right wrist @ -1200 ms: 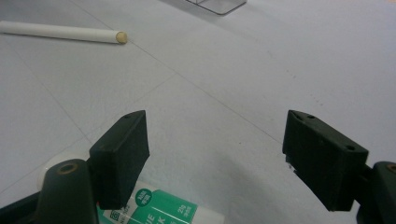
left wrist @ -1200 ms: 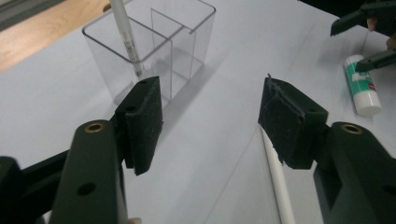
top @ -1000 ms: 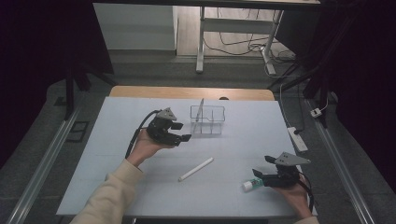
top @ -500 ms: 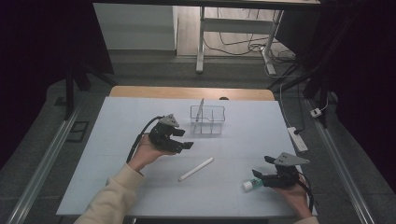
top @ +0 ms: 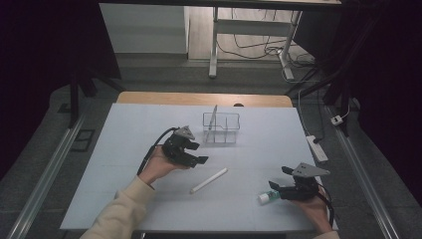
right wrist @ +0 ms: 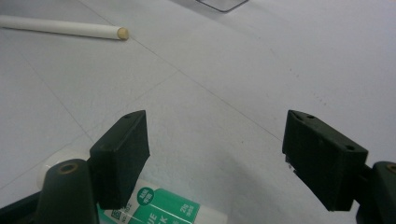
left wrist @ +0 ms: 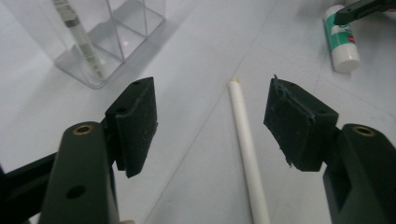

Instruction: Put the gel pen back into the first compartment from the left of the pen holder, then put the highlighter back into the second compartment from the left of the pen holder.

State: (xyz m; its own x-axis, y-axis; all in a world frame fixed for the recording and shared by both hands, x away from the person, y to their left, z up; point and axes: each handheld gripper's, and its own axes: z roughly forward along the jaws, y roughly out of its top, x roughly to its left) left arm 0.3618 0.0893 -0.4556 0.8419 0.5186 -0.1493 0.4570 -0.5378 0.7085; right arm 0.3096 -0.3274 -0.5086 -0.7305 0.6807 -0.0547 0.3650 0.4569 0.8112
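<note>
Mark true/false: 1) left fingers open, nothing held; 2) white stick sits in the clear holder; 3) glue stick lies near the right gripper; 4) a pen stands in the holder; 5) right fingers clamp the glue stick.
1) True: the left gripper is open and empty.
2) False: the white stick lies on the table.
3) True: the glue stick lies beside the right gripper.
4) True: the pen leans in the clear holder.
5) False: they are open.

Left gripper point(top: 200, 160) at table centre-left, jaws pointing toward 4 o'clock, spread wide, nothing clamped; just been opening. Right gripper point(top: 278, 191) low at 5 o'clock near the table edge, jaws toward 9 o'clock, wide apart.
</note>
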